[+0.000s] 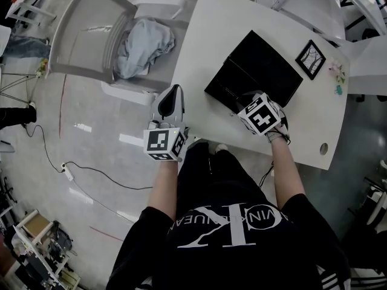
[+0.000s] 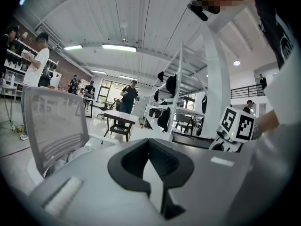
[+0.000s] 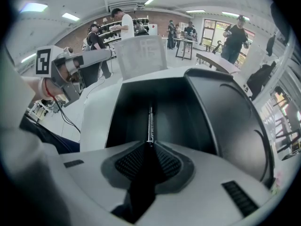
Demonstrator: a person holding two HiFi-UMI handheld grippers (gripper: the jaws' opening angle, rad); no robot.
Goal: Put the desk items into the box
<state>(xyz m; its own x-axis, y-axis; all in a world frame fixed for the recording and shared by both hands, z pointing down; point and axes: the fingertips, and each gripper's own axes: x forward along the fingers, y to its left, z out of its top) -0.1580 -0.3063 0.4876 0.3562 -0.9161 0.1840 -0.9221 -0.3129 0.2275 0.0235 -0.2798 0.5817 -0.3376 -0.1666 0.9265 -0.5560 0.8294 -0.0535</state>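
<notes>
1. Nearest us, the left gripper [image 1: 174, 92] hangs off the desk's [image 1: 211, 23] near edge. Its jaws meet at the tips with nothing between them, and it points out toward the chair [image 1: 84, 35], away from the work.
2. Just beside it, over the desk, the right gripper [image 3: 149, 146] has its jaws closed on the near end of a thin pen [image 3: 150, 121]. The rest of the pen sticks straight forward from the tips.
3. The pen sits over the open black box [image 1: 225, 84], along its length and roughly mid-width. We cannot tell whether the far end touches the floor of the box or floats above it.
4. We judge the step in hand is dropping the pen in.
   - To do it well, we'd lower until the pen is close to the box floor and keep it level.
   - We'd then part the jaws only a little, so it lays flat and doesn't bounce or roll to a wall.
   - We'd pull back along the pen's own line, so the pads don't flick it.
5. The lid [image 1: 269, 68] lies open on the far side of the box, flat on the desk. We'd keep the gripper clear of it when lifting out.
6. Farther on the desk are a small black-framed picture [image 1: 310, 59] and, near the edge, some tiny coloured bits [image 1: 337, 74] too small to name. Both are outside the box and probably next.
7. Farthest off the desk is the chair with a grey cloth [image 1: 142, 44] on its seat, which is not part of the job as we read it.
</notes>
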